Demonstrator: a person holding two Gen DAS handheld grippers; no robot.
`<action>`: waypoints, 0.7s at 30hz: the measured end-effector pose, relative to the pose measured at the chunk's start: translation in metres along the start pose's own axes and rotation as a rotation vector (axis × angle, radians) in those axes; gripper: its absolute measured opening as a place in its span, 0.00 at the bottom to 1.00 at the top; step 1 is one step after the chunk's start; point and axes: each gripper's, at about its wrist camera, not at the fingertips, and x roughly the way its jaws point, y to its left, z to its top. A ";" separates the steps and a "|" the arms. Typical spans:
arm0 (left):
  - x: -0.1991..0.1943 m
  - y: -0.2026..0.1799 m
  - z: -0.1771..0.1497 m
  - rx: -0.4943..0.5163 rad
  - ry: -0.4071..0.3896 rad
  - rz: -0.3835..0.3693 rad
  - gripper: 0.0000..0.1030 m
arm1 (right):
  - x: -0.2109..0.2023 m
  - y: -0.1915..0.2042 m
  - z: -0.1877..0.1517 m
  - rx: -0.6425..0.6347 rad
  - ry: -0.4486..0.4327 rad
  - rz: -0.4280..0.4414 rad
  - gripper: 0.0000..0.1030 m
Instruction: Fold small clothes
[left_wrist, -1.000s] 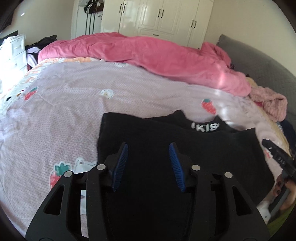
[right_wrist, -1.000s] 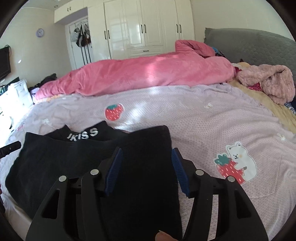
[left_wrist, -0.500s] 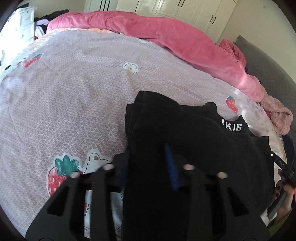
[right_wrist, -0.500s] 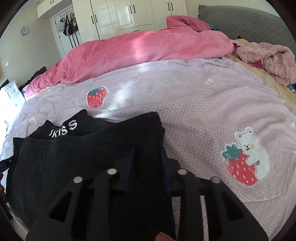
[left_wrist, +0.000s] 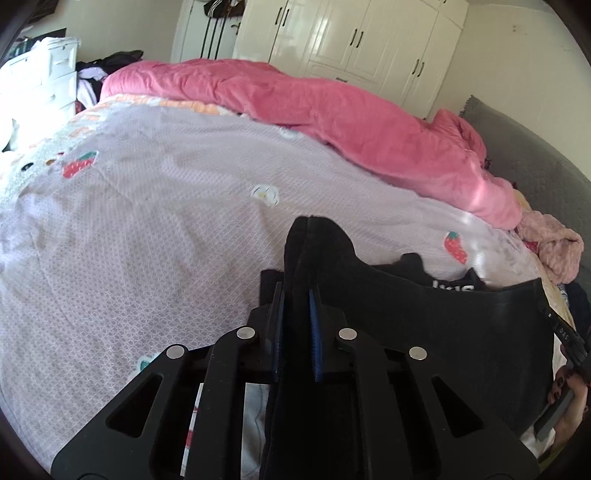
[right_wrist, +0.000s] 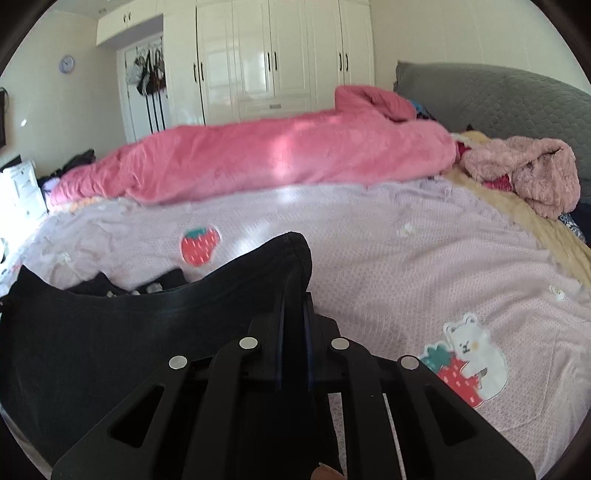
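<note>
— Look at the matte black plastic left gripper: broad angular linkage arms with cut-out slots, and four round silver pins in a row across them.

— The black plastic right gripper is built the same, with four silver pins of its own. Both carry ribbed blue pads on the inner faces of the fingers.

— There is a hand at the edge too, nails painted dark, by a black bar with small white lettering.

— I can't read that lettering.
</note>
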 end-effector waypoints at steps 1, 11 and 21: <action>0.006 0.002 -0.002 -0.004 0.015 0.012 0.06 | 0.011 0.000 -0.004 0.000 0.047 -0.023 0.08; 0.012 0.000 -0.006 0.005 0.034 0.054 0.08 | 0.019 -0.007 -0.014 0.053 0.100 -0.055 0.42; -0.021 -0.016 0.002 0.035 -0.005 0.026 0.28 | -0.034 0.014 -0.019 -0.028 -0.016 -0.009 0.66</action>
